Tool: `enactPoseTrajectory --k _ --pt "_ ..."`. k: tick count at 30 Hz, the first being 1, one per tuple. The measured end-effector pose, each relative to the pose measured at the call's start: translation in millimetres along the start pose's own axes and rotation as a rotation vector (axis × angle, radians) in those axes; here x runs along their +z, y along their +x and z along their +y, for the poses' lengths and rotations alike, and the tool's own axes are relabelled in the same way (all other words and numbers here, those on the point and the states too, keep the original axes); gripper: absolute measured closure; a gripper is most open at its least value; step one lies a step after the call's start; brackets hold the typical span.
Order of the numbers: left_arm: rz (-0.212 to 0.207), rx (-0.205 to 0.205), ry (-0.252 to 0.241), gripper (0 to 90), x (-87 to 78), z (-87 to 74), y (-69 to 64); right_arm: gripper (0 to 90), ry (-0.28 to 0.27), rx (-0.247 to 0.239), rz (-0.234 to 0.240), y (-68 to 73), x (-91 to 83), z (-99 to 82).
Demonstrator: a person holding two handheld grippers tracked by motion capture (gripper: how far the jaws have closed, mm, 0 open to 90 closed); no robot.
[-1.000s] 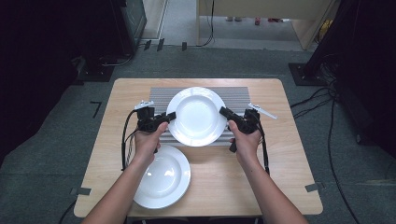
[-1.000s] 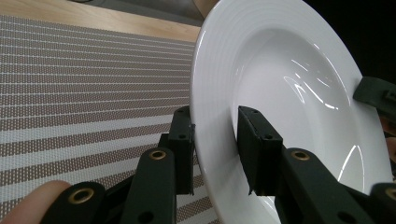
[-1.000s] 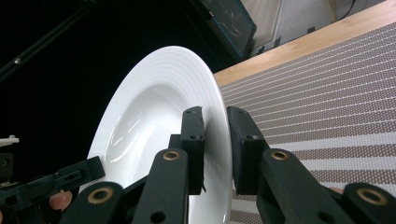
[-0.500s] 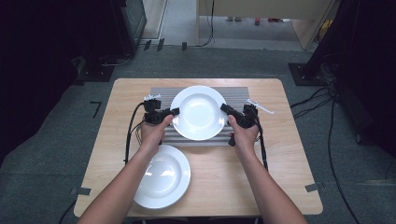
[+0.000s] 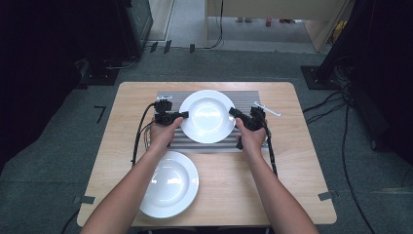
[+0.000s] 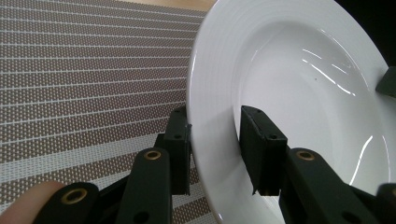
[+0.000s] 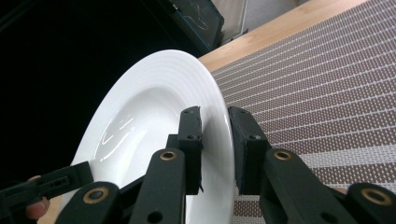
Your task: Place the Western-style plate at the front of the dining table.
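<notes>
A white deep plate [image 5: 207, 116] is held over the grey striped placemat [image 5: 243, 97] at the far middle of the table. My left gripper [image 5: 182, 115] is shut on its left rim and my right gripper [image 5: 233, 113] on its right rim. In the left gripper view the jaws of the left gripper [image 6: 215, 126] clamp the plate's rim [image 6: 303, 93], with the placemat [image 6: 70, 70] behind. In the right gripper view the right gripper [image 7: 214, 116] pinches the plate's [image 7: 140, 116] opposite rim above the placemat [image 7: 327, 93].
A second white plate [image 5: 170, 184] lies on the wooden table [image 5: 292, 161] near its front left, under the left forearm. A small white object [image 5: 267, 109] lies at the placemat's right edge. Dark equipment and cables stand on the floor around the table.
Both grippers have carried the plate slightly farther from the person. It looks smaller now, so it is lower over the placemat.
</notes>
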State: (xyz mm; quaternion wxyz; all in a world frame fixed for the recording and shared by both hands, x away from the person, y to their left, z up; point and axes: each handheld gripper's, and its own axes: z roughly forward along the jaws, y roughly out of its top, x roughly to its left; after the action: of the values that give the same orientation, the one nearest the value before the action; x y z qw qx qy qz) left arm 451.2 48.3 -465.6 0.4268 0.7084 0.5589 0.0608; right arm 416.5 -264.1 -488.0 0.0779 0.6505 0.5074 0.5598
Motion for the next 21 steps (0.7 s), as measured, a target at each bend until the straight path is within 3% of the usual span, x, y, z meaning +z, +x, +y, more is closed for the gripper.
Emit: enactPoseTrajectory --k 8,14,21 --pt "0.016 -0.039 0.027 66.7 12.7 4.5 3.0 77.0 0.015 0.047 -0.013 -12.5 10.4 -2.7" --pt "0.014 -0.079 0.049 66.2 19.2 5.7 10.0 77.0 0.029 0.007 -0.028 -10.7 18.2 2.1" --pt "0.026 -0.092 0.101 65.2 28.8 2.9 14.2 76.4 0.051 0.015 -0.069 -15.8 28.9 0.0"
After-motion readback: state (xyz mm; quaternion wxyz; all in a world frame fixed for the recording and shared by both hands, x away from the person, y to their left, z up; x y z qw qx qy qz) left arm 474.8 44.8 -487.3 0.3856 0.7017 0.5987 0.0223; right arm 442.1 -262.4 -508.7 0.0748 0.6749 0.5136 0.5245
